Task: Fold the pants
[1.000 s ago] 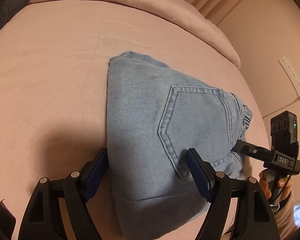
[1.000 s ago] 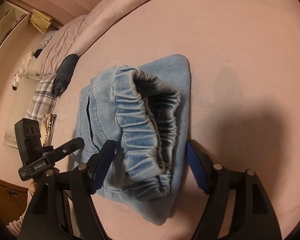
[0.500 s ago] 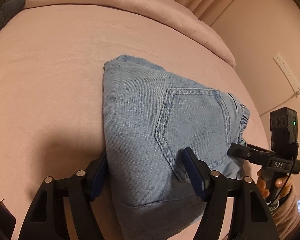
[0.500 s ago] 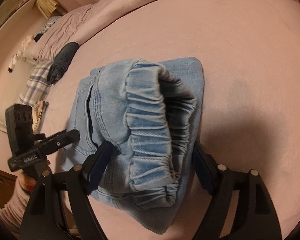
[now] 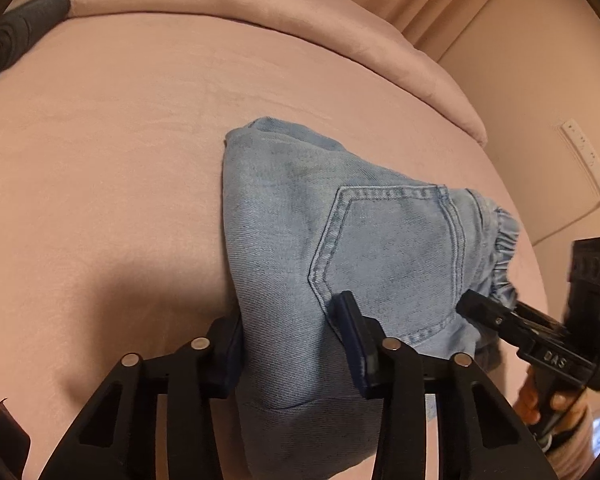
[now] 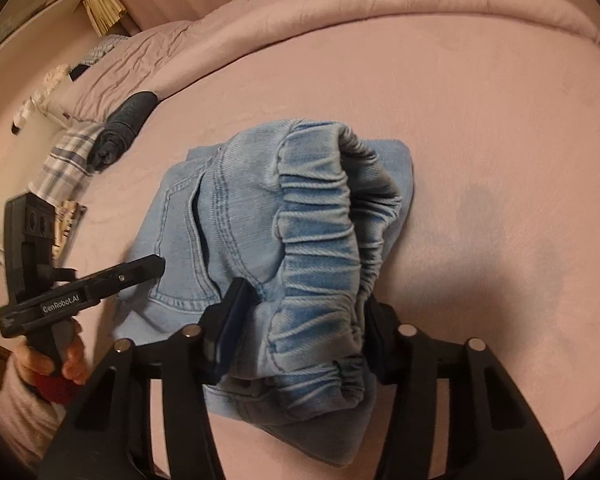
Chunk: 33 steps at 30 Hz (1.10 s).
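Note:
Light-blue folded jeans point(image 5: 372, 248) lie on a pink bed sheet point(image 5: 100, 168), back pocket upward. In the left wrist view my left gripper point(image 5: 292, 340) straddles the folded near edge; its jaws are closing and both pads touch the denim. In the right wrist view the elastic waistband end of the jeans point(image 6: 316, 248) bulges up between the fingers of my right gripper point(image 6: 304, 320), whose jaws are closing with the pads pressing the bundle from both sides. Each view shows the other gripper at the jeans' side: the right gripper point(image 5: 480, 310), the left gripper point(image 6: 148, 268), each held by a hand.
A rolled dark garment point(image 6: 124, 128) lies near the sheet's far-left edge, beside a plaid cloth point(image 6: 64, 160). A folded pink duvet point(image 5: 260, 8) runs along the far side. A wall with a power strip point(image 5: 588, 160) stands to the right.
Both grippers' jaws narrowed onto the jeans. In the right wrist view the waistband end has bunched up and come closer between the fingers.

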{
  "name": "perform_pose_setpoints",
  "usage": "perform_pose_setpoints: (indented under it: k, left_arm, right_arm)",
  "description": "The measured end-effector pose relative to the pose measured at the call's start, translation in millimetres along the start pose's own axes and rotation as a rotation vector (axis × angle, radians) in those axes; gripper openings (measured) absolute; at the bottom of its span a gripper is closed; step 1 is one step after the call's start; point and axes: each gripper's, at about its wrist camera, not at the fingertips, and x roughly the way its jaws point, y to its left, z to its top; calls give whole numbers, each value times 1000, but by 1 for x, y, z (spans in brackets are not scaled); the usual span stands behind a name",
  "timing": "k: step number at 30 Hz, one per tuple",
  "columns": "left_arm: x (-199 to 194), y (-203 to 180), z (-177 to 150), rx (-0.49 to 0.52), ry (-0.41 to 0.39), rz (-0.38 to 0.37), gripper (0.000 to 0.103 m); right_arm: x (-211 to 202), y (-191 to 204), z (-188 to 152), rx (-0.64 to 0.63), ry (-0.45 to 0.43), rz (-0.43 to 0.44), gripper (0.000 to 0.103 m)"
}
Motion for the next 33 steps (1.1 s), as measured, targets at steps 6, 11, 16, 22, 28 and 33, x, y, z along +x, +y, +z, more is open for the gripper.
perform_pose_setpoints:
  k: [6, 11, 16, 22, 28, 33]
  left_arm:
    - [-6, -11, -2, 1, -33, 21, 28]
    - [-14, -21, -4, 27, -63, 51, 23]
    - [-22, -21, -7, 36, -76, 50, 23]
    - [-14, -2, -4, -20, -56, 22, 23]
    - [-5, 15, -2, -40, -28, 18, 32]
    - [-2, 20, 1, -45, -8, -8, 33]
  right_arm:
    - [-12, 16, 0, -61, -63, -74, 43]
    - [-28, 21, -2, -87, -118, -59, 39]
    - [-37, 24, -3, -95, -140, -45, 37]
    - [-26, 13, -3, -47, -68, -22, 44]
    - [-33, -22, -7, 136, -34, 93, 64]
    - [-38, -51, -18, 281, -6, 196, 74]
